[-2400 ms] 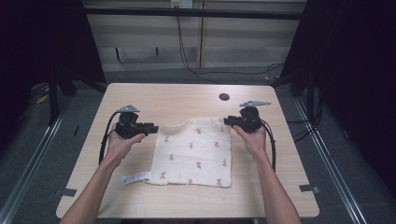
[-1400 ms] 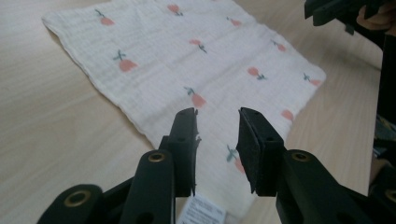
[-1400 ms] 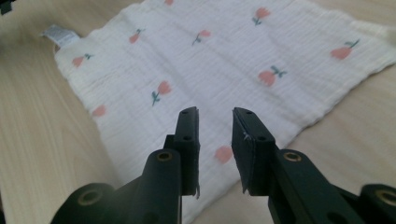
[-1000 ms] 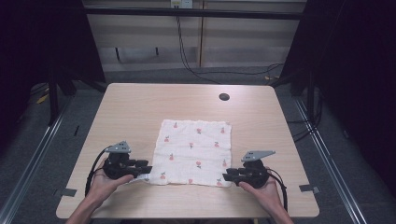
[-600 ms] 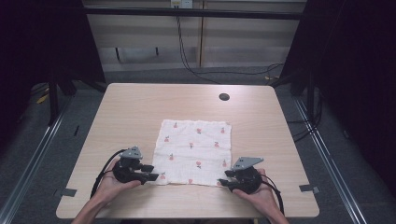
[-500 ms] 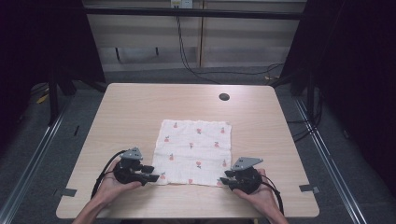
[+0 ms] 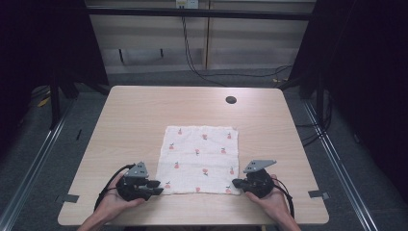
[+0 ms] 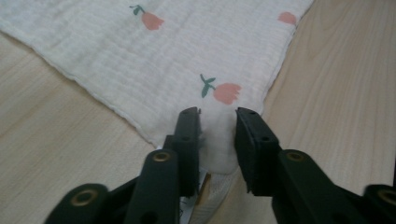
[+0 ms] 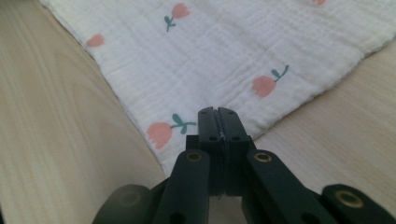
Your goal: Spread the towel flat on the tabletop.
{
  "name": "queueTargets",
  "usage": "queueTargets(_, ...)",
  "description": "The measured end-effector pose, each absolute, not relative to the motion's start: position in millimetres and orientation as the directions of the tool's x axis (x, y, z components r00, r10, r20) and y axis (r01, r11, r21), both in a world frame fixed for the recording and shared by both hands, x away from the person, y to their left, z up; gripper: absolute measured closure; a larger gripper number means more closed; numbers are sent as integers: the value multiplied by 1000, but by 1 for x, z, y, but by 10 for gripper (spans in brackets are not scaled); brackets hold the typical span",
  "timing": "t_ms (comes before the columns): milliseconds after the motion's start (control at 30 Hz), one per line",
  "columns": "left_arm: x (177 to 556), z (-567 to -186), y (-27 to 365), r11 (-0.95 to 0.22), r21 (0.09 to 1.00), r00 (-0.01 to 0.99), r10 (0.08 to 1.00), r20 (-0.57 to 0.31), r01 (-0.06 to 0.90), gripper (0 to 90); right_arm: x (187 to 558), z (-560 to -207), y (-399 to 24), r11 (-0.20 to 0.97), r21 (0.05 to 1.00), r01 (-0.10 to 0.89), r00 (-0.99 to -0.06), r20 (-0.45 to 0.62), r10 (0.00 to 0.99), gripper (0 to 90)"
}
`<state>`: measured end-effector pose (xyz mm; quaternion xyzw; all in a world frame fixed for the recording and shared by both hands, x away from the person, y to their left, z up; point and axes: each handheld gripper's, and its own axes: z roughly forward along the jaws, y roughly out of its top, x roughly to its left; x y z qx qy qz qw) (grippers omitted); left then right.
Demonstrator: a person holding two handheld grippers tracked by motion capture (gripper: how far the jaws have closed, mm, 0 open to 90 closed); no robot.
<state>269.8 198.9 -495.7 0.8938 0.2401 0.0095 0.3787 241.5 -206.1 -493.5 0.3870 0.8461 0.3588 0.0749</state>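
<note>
The left tool point(image 7: 155, 185) stands with its jaws parted around the near left corner of the cloth point(image 7: 202, 159), not pinching it. The right tool point(image 7: 236, 183) is clamped on the cloth's near right corner. The cloth, white with small pink flowers, lies flat on the tabletop point(image 7: 139, 120); a dark round hole point(image 7: 231, 100) sits beyond its far edge.

- A light wooden table point(image 7: 144, 125) with rounded corners takes up the middle of the frame.
- A small dark round hole point(image 7: 231, 100) sits near the table's far edge, right of centre.
- Black cables point(image 7: 192, 53) hang down the pale panelled wall point(image 7: 250, 43) at the top and trail along the grey floor point(image 7: 43, 159).
- Metal rails point(image 7: 33, 163) run diagonally at lower left and lower right.
- Grey tape tabs point(image 7: 317, 194) stick out at the table's near corners.
</note>
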Motion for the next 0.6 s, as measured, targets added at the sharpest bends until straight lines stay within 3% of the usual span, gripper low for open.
queueTargets(167, 263, -495, 197, -601, 665, 879, 437, -189, 442, 856, 238, -489, -207, 436, 664, 608, -689, 169, 705, 897)
queueTargets(400, 255, -493, 203, -597, 640, 867, 425, -259, 484, 868, 229, -486, -209, 462, 644, 609, -705, 173, 688, 899)
queueTargets(600, 241, -490, 204, -615, 631, 876, 409, -257, 473, 868, 216, -486, -212, 455, 657, 601, -720, 197, 665, 900)
